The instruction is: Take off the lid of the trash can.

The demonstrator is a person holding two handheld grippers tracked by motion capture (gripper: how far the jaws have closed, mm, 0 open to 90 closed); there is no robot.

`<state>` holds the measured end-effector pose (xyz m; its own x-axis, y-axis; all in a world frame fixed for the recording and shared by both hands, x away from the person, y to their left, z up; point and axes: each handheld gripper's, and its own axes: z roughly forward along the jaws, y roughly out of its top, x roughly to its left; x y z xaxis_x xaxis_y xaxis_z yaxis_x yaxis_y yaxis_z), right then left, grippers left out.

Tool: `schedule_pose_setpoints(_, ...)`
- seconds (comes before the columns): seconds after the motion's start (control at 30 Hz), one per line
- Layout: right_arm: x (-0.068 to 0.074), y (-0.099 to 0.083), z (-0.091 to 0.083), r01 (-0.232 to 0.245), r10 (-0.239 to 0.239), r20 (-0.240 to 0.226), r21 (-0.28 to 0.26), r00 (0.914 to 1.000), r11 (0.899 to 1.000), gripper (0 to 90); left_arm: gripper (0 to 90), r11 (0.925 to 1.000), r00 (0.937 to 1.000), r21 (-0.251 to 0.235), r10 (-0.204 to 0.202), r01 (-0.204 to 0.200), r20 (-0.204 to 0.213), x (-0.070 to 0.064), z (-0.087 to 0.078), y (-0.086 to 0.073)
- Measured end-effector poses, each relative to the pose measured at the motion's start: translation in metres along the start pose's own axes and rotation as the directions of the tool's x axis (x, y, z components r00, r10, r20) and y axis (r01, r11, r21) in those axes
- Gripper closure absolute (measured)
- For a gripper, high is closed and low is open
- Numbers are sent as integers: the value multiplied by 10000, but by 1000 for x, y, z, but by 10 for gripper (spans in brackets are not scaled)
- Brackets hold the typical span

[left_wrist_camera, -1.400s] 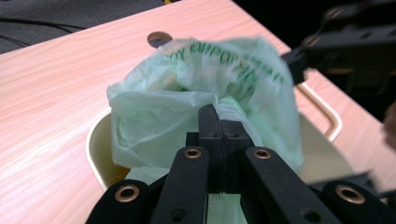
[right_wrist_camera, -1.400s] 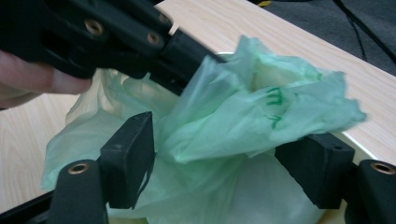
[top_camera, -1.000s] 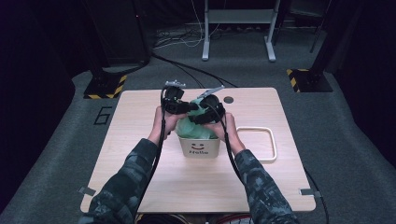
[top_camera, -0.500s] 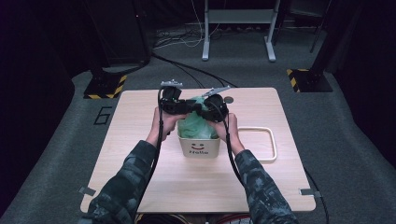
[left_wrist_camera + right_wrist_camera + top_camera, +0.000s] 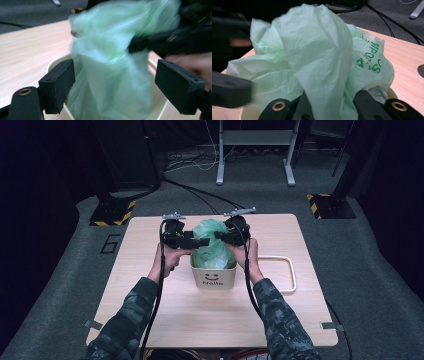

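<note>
A crumpled pale green plastic bag (image 5: 210, 247) stands up out of a small cream bin (image 5: 213, 278) with a smiley face and "Hello" on its front, at the table's middle. My right gripper (image 5: 221, 238) is at the bag's right and is shut on a fold of the bag (image 5: 322, 62), which rises from between its jaws. On the bag's left, my left gripper (image 5: 194, 240) is open. In the left gripper view its jaws stand wide apart on either side of the bag (image 5: 112, 75), above the bin's rim (image 5: 53, 63), with the right gripper (image 5: 175, 37) beyond.
A white rectangular wire loop (image 5: 292, 276) lies flat on the wooden table (image 5: 150, 310) just right of the bin. Cables trail from both grippers along the person's forearms. Dark floor, stand feet and cables lie beyond the table's far edge.
Both hands have shifted slightly outward, leaving the grippers a little farther apart. The bag's top now stands taller between them. The bin has not moved.
</note>
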<state>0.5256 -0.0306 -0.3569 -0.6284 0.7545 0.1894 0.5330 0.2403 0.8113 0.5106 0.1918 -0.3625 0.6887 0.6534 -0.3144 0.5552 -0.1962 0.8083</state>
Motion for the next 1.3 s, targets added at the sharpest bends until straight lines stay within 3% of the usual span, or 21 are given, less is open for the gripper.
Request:
schedule_pose_setpoints(0.23, 12, 7, -3, 50, -53, -153, -173, 9999, 9998, 894, 172, 9996, 9996, 24, 278, -278, -3, -3, 19, -8)
schedule_pose_setpoints(0.27, 17, 9, -4, 123, -127, -200, -210, 9997, 9997, 894, 177, 9991, 9989, 34, 425, -425, -197, -6, 24, -8)
schedule_pose_setpoints(0.4, 24, 12, -6, 256, -265, -340, -251, 9991, 9994, 894, 219, 9977, 9973, -60, 676, -678, -287, -9, 28, -8)
schedule_pose_setpoints(0.47, 26, 12, -7, 309, -318, -361, -247, 9988, 9992, 894, 308, 9977, 9970, -75, 676, -679, -377, -9, 29, -8)
schedule_pose_setpoints(0.5, 26, 12, -7, 309, -318, -361, -247, 9988, 9992, 894, 308, 9972, 9970, -146, 730, -734, -261, -8, 28, -9)
schedule_pose_setpoints(0.57, 25, 11, -7, 204, -214, -433, -230, 9988, 9995, 893, 445, 9976, 9978, -222, 646, -649, -111, -5, 28, -11)
schedule_pose_setpoints(0.7, 22, 9, -5, 7, -19, -530, -232, 9986, 9997, 893, 606, 9973, 9978, -348, 655, -652, 71, -4, 28, -13)
schedule_pose_setpoints(0.83, 20, 6, -4, -181, 166, -595, -257, 9981, 9995, 892, 802, 9974, 9979, -342, 641, -641, -15, -4, 30, -14)
schedule_pose_setpoints(0.93, 16, 3, -5, -473, 456, -658, -248, 9968, 9986, 889, 871, 9973, 9982, -410, 604, -602, 40, -5, 31, -14)
schedule_pose_setpoints(1.13, 14, 2, -7, -438, 427, -420, -247, 9982, 9987, 862, 891, 9964, 9965, -254, 796, -803, -274, -10, 32, -13)
schedule_pose_setpoints(1.2, 14, 3, -9, -258, 254, -161, -227, 9995, 9994, 712, 892, 9959, 9947, -59, 893, -897, -512, -12, 32, -11)
schedule_pose_setpoints(1.23, 14, 3, -9, -258, 254, -161, -227, 9995, 9994, 712, 892, 9959, 9947, -59, 893, -897, -512, -12, 32, -11)
schedule_pose_setpoints(1.27, 14, 5, -12, -226, 218, -296, -274, 9993, 9994, 500, 893, 9954, 9938, -17, 957, -959, -564, -13, 32, -10)
schedule_pose_setpoints(1.3, 14, 5, -12, -226, 218, -296, -274, 9993, 9994, 500, 893, 9949, 9931, 70, 1005, -1003, -605, -14, 32, -10)
